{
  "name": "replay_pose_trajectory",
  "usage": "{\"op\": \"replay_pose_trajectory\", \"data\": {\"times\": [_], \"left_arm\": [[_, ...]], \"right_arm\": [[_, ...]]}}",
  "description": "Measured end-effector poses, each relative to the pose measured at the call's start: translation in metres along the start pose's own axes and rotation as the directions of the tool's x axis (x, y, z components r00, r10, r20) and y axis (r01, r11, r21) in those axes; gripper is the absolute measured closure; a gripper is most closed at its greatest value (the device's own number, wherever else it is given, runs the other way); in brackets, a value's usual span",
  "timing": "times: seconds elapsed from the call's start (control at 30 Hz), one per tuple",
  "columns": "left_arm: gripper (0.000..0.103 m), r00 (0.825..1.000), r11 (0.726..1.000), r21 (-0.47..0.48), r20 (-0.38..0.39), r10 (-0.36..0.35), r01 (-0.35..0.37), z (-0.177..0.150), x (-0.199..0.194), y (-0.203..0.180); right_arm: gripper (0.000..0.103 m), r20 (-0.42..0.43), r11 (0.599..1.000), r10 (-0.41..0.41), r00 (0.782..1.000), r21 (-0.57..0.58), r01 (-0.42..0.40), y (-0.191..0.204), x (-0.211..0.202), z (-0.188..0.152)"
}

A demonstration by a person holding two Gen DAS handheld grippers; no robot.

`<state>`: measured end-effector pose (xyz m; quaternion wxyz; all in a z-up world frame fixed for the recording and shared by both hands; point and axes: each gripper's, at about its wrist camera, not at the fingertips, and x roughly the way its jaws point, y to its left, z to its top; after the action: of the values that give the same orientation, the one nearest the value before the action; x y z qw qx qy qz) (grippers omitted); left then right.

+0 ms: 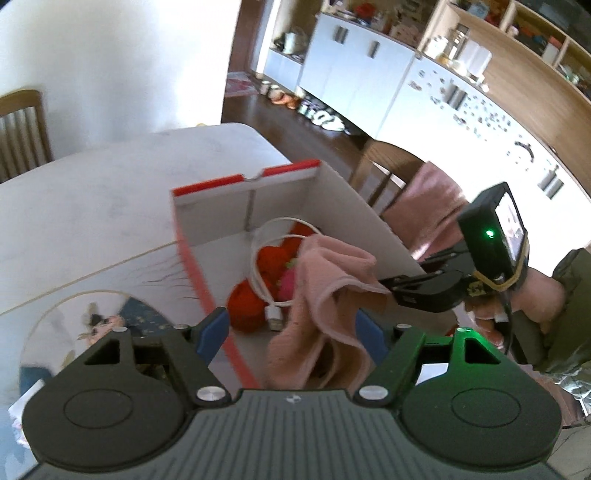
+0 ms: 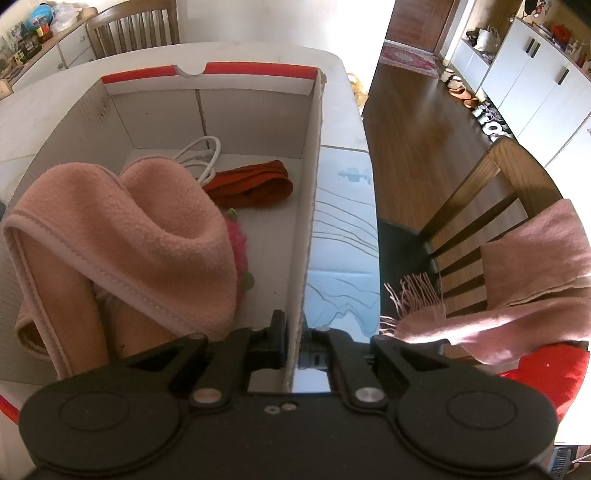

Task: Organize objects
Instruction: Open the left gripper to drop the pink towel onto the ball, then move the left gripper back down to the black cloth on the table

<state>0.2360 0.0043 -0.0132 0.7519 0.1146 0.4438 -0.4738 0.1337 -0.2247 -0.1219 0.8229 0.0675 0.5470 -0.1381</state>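
Note:
An open white cardboard box (image 1: pixel 332 192) (image 2: pixel 255 110) with a red rim stands on the white table (image 1: pixel 92 206). Inside lie a white USB cable (image 1: pixel 258 266) (image 2: pixel 201 155), a red knitted piece (image 1: pixel 271 258) (image 2: pixel 255 184) and a pink soft toy (image 1: pixel 288 282) (image 2: pixel 236 236). A pink fleece cloth (image 1: pixel 325 295) (image 2: pixel 129 229) hangs crumpled at the box's near end, between the blue pads of my left gripper (image 1: pixel 291 336). Those jaws stand wide and do not press it. My right gripper (image 1: pixel 399 290) (image 2: pixel 293 332) is shut on the box's right wall, at its near end.
A wooden chair (image 2: pixel 480 192) beside the table carries a fringed pink scarf (image 2: pixel 517 280) (image 1: pixel 432 206). Another chair (image 2: pixel 133 26) stands at the table's far side. A round shiny disc (image 1: pixel 74 325) lies on the table left of the box. Red fabric (image 2: pixel 546 373) shows at lower right.

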Motion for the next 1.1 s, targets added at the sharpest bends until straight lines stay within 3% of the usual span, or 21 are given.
{"op": "replay_pose_trajectory", "data": {"times": [0.3, 0.53, 0.87, 1.0, 1.1], "left_arm": [[0.027, 0.996, 0.994, -0.086, 0.051, 0.073, -0.069, -0.019, -0.029, 0.039], [0.027, 0.978, 0.974, -0.145, 0.087, 0.189, -0.175, -0.039, -0.04, 0.066], [0.027, 0.955, 0.943, -0.187, 0.053, 0.291, -0.276, -0.065, -0.035, 0.102], [0.027, 0.95, 0.925, -0.244, 0.04, 0.31, -0.291, -0.074, -0.035, 0.125], [0.019, 0.944, 0.914, -0.255, 0.014, 0.329, -0.315, -0.082, -0.031, 0.138]], "right_arm": [[0.1, -0.003, 1.0, 0.006, 1.0, 0.003, -0.006, -0.001, -0.003, 0.002], [0.1, 0.004, 1.0, 0.016, 1.0, 0.01, -0.016, -0.003, -0.01, 0.002], [0.1, 0.006, 0.999, 0.023, 1.0, 0.022, -0.023, -0.004, -0.012, 0.0], [0.1, 0.005, 0.999, 0.025, 1.0, 0.026, -0.025, -0.005, -0.011, 0.0], [0.1, 0.005, 0.999, 0.026, 1.0, 0.028, -0.026, -0.005, -0.011, 0.0]]}}
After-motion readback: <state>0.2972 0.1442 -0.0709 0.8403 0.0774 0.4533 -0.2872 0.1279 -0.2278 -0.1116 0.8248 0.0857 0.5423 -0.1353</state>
